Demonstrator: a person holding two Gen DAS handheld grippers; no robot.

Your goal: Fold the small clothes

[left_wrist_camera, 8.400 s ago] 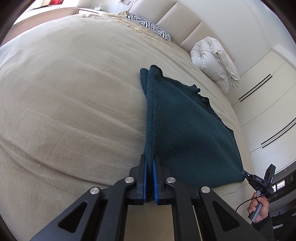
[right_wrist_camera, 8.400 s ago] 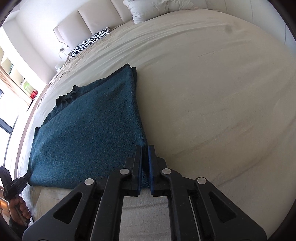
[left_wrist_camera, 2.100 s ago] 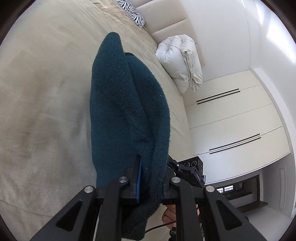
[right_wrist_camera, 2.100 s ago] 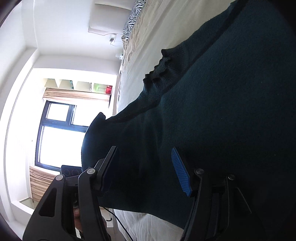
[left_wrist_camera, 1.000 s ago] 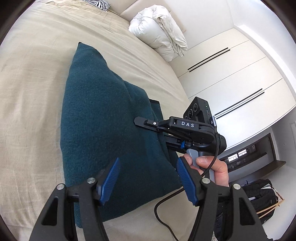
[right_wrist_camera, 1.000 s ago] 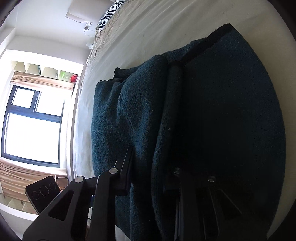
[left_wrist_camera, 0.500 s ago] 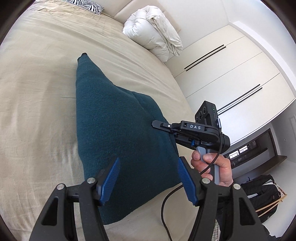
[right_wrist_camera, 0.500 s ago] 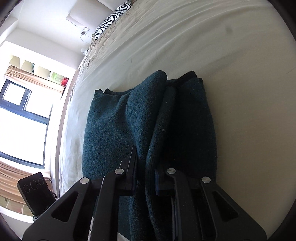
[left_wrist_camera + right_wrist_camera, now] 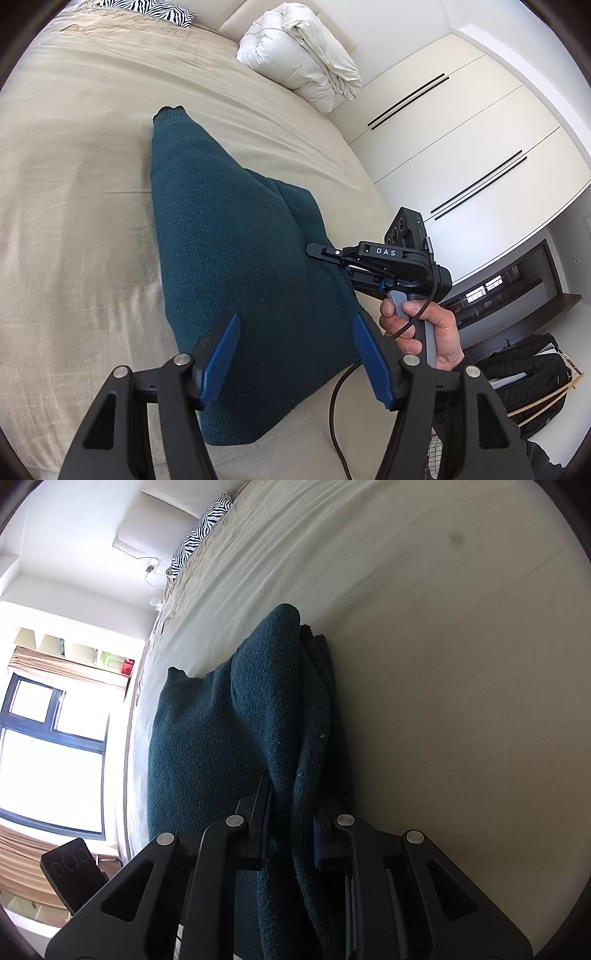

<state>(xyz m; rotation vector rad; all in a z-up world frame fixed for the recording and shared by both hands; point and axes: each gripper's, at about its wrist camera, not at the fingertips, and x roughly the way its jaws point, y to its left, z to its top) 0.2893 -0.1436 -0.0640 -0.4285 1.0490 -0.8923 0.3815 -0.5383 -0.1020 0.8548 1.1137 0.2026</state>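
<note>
The white letters "DAS" are printed on the black body of the right tool (image 9: 325,254), the only writing that can be read; the dark teal knitted garment (image 9: 236,266) carries no legible label. It lies folded on the beige bed (image 9: 74,206), a coarse, fuzzy knit in several layers, broad at the near end and narrowing to a small ribbed cuff at the far end; its long axis runs from the near edge of the bed away toward the headboard. The right tool (image 9: 290,834) has the garment's bunched right-hand edge (image 9: 288,716) between its jaws, which are opening from a narrow gap, the pads still against the cloth; a hand (image 9: 424,328) holds its grey handle. The left tool (image 9: 295,354) stands wide above the garment's near end, its blue pads (image 9: 221,350) clear of the cloth. Beyond lie a rolled white duvet (image 9: 303,55) and a zebra-striped pillow (image 9: 155,9); white wardrobe doors (image 9: 461,140) stand at the right.
</note>
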